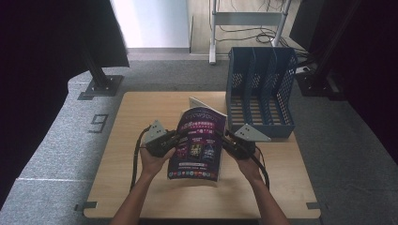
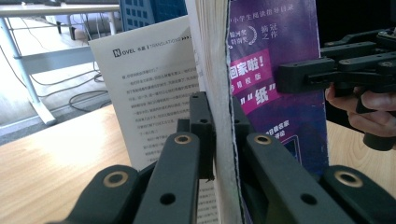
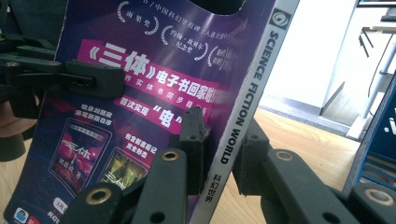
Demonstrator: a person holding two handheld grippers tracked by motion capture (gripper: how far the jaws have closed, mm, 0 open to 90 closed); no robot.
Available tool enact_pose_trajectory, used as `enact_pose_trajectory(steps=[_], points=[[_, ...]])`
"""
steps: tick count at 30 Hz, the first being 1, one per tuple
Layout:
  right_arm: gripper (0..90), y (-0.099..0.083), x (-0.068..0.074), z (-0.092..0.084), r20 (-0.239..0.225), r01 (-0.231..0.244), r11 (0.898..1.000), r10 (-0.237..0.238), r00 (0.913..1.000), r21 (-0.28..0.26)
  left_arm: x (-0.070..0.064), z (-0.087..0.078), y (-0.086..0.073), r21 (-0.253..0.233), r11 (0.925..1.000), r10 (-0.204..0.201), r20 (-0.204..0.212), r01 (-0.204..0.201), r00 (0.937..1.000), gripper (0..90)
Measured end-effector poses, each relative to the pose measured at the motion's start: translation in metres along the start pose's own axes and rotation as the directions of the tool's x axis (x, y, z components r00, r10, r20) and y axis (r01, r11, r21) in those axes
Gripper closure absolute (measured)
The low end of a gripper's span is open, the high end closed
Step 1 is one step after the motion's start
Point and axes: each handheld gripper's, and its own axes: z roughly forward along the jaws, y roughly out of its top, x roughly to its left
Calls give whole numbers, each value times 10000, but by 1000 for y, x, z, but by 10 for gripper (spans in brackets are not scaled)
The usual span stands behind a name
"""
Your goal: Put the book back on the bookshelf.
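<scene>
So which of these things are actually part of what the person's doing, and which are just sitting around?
In use:
- magazine, held upright over the table
- left gripper, clamped on its page edge
- right gripper, clamped on its spine side

Possibly next: blue file rack, standing untouched behind.

Just around:
- metal stand
- cables on the floor

A purple-covered magazine (image 1: 197, 143) stands tilted above the table, one inner page splayed behind.
</scene>
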Motion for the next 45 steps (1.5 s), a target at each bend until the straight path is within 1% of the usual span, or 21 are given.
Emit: enact_pose_trajectory(steps=[3,7,13,17,21,23,26,35,39,42,45], points=[[757,-7,1,1,99,169,9998,-170,9998,66,-1,3,-7,126,9999,-83,-34,83,10000,861],[764,-13,0,0,18,106,9999,-106,9999,-13,0,4,-13,191,9996,-195,39,194,9998,862],[773,-15,1,-3,-115,132,9999,-133,9998,-68,0,2,-15,143,9998,-151,2,151,9999,861],[777,-15,2,-4,-237,57,9999,-59,9997,-118,2,-2,-16,49,9999,-89,-11,89,10000,845],[782,-14,4,-4,-392,101,9999,-106,9992,-126,4,-2,-17,56,9996,-259,16,259,9997,838],[783,-14,4,-3,-393,68,9999,-71,9992,-75,4,-1,-17,52,9995,-297,-64,297,9995,851],[784,-13,4,-1,-363,89,9999,-91,9993,-65,6,2,-17,25,9995,-301,-153,302,9994,868],[783,-9,1,6,-269,167,9999,-168,9995,-37,14,11,-13,207,9996,-158,-340,165,9993,872],[784,-7,-1,7,-253,246,9993,-253,9994,-289,15,12,-6,138,9999,-99,-362,104,9993,872],[784,-5,-2,6,-217,293,9984,-304,9993,-478,13,10,0,29,10000,-2,-365,3,9993,872],[785,-7,-2,4,-167,371,9980,-380,9991,-513,10,10,-2,42,9999,113,-341,-112,9994,870]])
